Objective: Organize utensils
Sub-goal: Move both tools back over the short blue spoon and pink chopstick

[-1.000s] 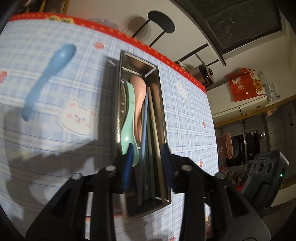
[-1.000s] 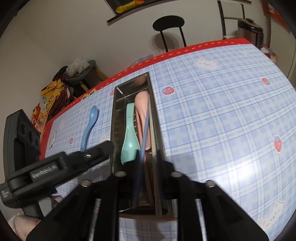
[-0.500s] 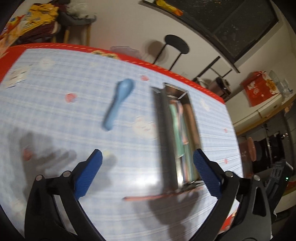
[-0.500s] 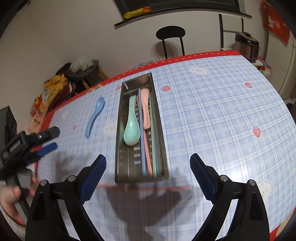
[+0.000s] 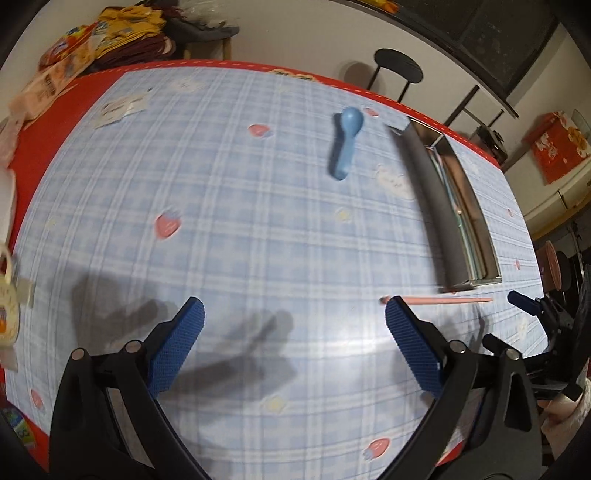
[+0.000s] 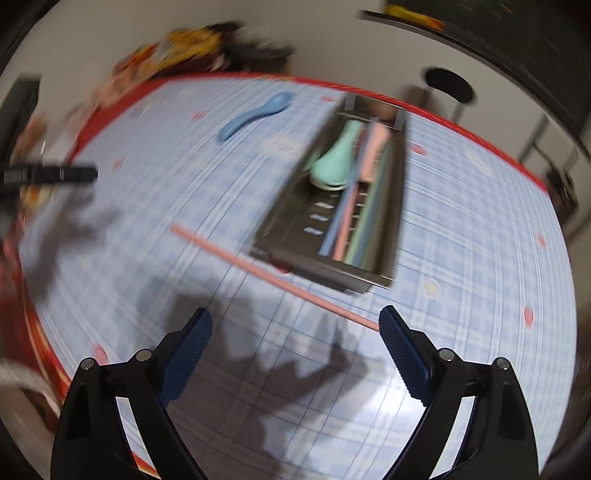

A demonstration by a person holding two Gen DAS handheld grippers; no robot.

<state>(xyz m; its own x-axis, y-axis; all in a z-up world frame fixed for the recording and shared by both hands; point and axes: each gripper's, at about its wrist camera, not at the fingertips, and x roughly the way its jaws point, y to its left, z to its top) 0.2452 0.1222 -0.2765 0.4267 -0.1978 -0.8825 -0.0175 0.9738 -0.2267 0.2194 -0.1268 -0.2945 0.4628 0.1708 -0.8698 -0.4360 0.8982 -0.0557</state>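
A long steel utensil tray (image 6: 391, 236) (image 5: 432, 199) stands on the blue plaid tablecloth and holds a mint spoon (image 6: 338, 158), a pink spoon and several chopsticks. A single pink chopstick (image 6: 273, 275) (image 5: 439, 300) lies on the cloth just in front of the tray's near end. A blue spoon (image 5: 345, 144) (image 6: 255, 114) lies on the cloth left of the tray. My left gripper (image 5: 293, 339) is open and empty, above the cloth, well short of the blue spoon. My right gripper (image 6: 295, 350) is open and empty, just short of the pink chopstick.
The table (image 5: 48, 122) has a red border. A black stool (image 5: 397, 68) stands behind the far edge. Snack bags and clothes (image 5: 110, 33) are piled beyond the far left corner. A white cup (image 5: 7, 306) shows at the left edge.
Both grippers have opened and pulled back from the tray, where they were shut on chopsticks. The left one swung left over the bare cloth. The right view is now rotated and blurred.
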